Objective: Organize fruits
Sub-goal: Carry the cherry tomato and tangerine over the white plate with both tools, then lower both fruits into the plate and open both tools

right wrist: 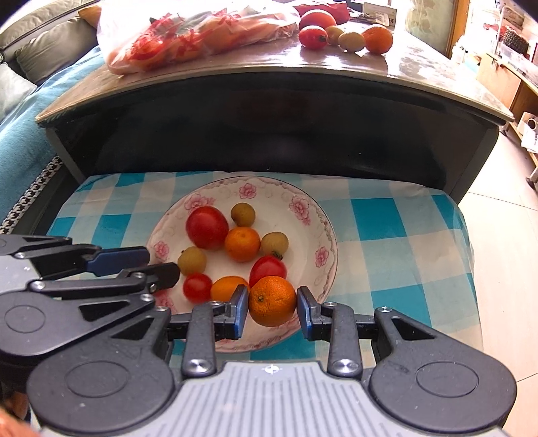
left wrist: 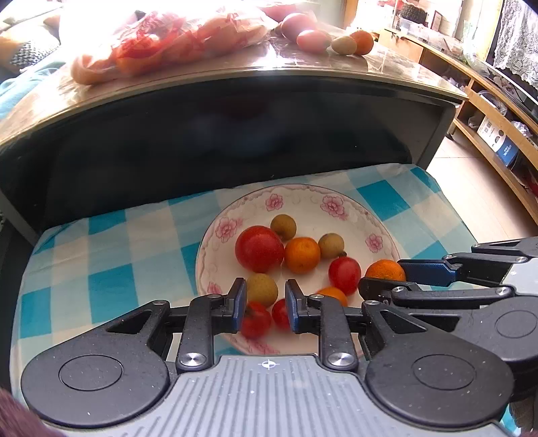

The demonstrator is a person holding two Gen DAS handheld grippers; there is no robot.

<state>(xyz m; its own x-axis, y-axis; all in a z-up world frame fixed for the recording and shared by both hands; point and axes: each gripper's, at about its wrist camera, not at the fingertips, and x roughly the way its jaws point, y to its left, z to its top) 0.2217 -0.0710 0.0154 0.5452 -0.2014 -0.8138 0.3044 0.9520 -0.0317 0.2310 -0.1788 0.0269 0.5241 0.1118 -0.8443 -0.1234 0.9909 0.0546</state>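
As seen from both wrists, a dark table fills the upper half of each frame, its glossy top carrying a plastic bag of orange and red produce at upper left and a loose group of fruits at upper centre. Below it, a blue-and-white checked cloth covers the lower surface. At frame centre on the cloth sits a white plate with a pink flower rim, holding the sorted fruit: a large red tomato, a mandarin touching it, three smaller red tomatoes, a second mandarin near the front rim, and three small greenish-brown fruits.

In the right-wrist view, the right gripper at lower centre has its blue pads on either side of an orange over the plate's front rim; the left pad touches it, while a narrow gap shows at the right pad, so a firm grip cannot be confirmed. The left gripper, at lower centre of its own view, stands open over the plate's front left rim, with a greenish-brown fruit and two small tomatoes visible between its pads.
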